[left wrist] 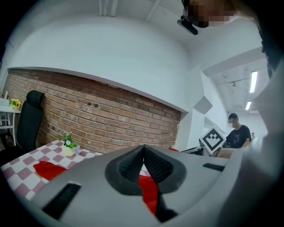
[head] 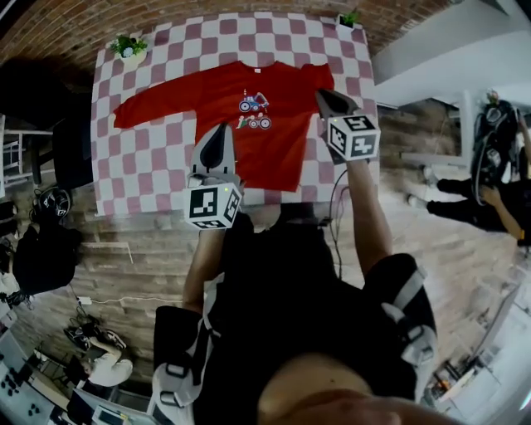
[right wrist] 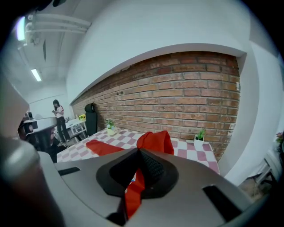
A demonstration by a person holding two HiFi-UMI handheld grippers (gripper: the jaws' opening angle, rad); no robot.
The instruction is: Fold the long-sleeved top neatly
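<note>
Nearest, the left gripper [head: 220, 137] is being held over the near left corner of the red long-sleeved top [head: 278, 153]. Its jaws are being kept together, with a strip of red fabric [left wrist: 151, 190] running down between the pads. The right gripper [head: 328, 101] is being held further out, at the top's right shoulder. Its jaws are being kept pinched on a fold of the top [right wrist: 155, 142], which is bunching up just beyond the tips [right wrist: 140, 153].

The top is lying front-up, across the middle of the checked table [head: 149, 170]. Its hem is being shown near the table's near edge, with only a thin band of checks between them. The left sleeve [head: 153, 104] is lying stretched flat toward the left edge, stopping near it. Bare checks are being left open in the near left corner, under that sleeve. The right edge of the table is lying just beside the right gripper. Beyond the collar a narrow strip of bare cloth is being left. Two small plant pots are sitting at the far corners, left [head: 129, 47] and right [head: 348, 19], against the brick wall [left wrist: 88, 111].
</note>
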